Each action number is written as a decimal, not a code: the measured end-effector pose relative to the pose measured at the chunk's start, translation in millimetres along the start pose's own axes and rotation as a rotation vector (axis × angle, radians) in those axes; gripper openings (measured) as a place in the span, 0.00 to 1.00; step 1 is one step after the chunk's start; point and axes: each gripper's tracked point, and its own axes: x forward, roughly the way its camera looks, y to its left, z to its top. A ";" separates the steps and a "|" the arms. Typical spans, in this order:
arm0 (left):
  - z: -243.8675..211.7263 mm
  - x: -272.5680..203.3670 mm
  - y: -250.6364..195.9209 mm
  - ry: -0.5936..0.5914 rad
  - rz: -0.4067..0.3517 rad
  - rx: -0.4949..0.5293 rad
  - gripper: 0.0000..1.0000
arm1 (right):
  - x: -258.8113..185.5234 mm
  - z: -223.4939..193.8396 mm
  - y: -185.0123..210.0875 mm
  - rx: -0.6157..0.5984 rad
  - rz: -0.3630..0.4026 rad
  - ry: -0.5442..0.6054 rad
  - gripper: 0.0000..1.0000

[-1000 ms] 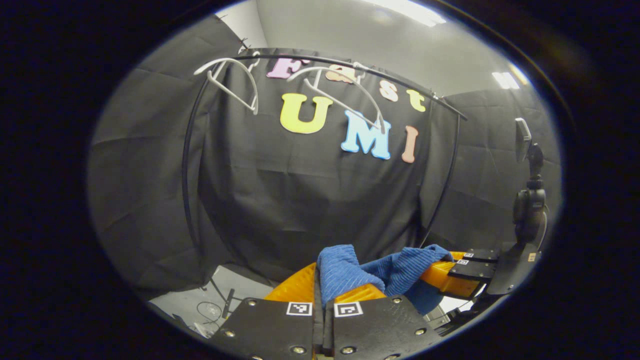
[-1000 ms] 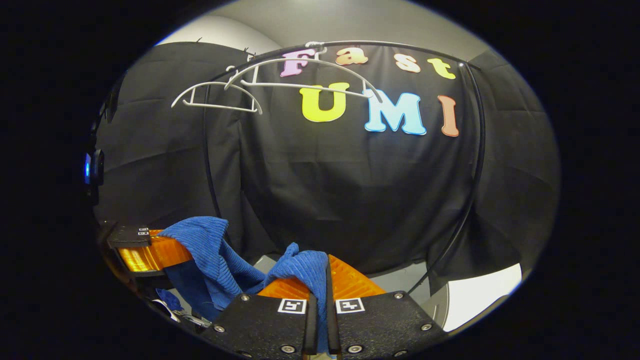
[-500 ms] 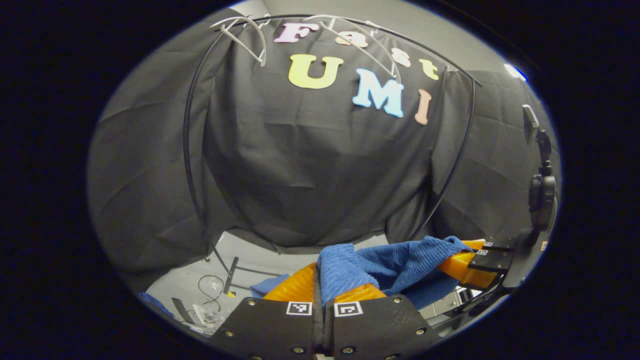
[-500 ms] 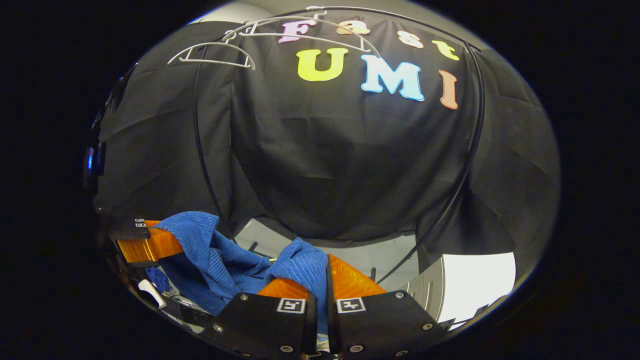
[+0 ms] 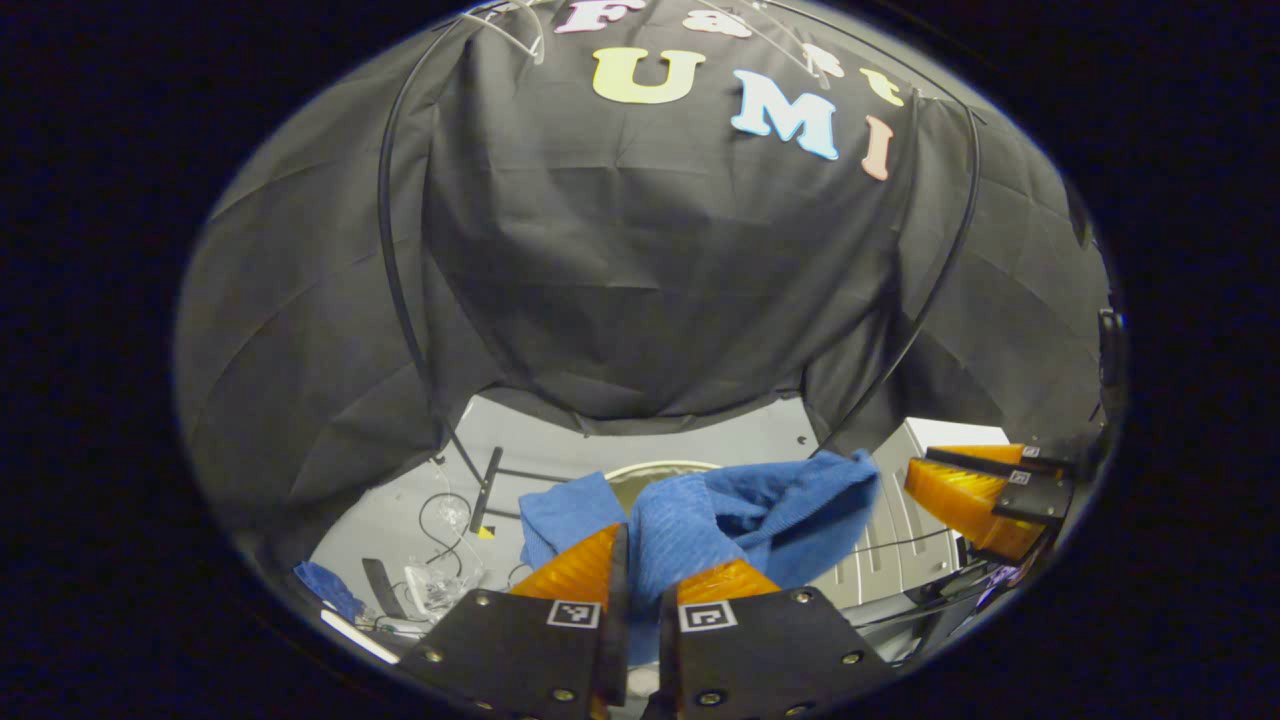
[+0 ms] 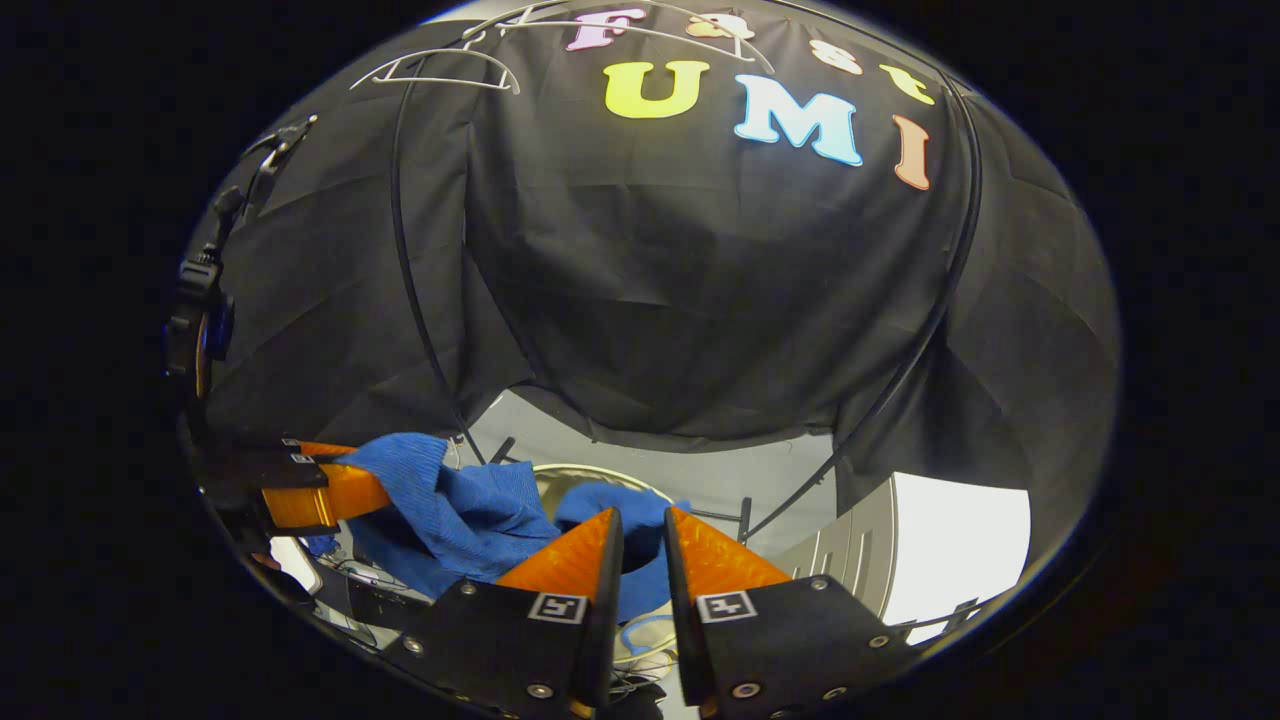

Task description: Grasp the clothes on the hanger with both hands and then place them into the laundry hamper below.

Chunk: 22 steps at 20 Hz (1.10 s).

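Note:
The blue garment (image 5: 760,505) hangs bunched between my two grippers, above the pale round rim of the laundry hamper (image 5: 660,467). My left gripper (image 5: 645,545) is shut on one end of it, with cloth filling the gap between its fingers. In the right gripper view, that left gripper (image 6: 330,480) is low on the left with the garment (image 6: 470,515) draped off it. My right gripper (image 6: 642,512) stands open, its fingers parted with nothing between them and the cloth lying just beyond over the hamper (image 6: 590,472). From the left gripper view, the right gripper (image 5: 975,480) is apart from the garment.
Two bare white hangers (image 6: 440,75) hang on the black rack rail (image 6: 410,280) high up. A white ribbed cabinet (image 6: 950,540) stands low at the right. Cables and small items (image 5: 440,520) lie on the grey floor left of the hamper.
Both grippers have come down from hanger height toward the hamper. The right gripper has opened and let go of its end of the garment; the left still holds its end.

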 end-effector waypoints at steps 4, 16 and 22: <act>12.1 -5.7 4.4 -0.036 0.014 -0.013 0.61 | 1.4 -1.5 2.2 0.014 -0.002 0.000 0.63; 153.7 -88.4 7.6 -0.378 0.073 0.085 0.91 | -50.4 95.5 -11.8 0.053 -0.054 -0.250 0.95; 235.7 -155.7 0.0 -0.594 0.072 0.086 0.96 | -106.0 163.9 -28.5 0.068 -0.093 -0.446 0.94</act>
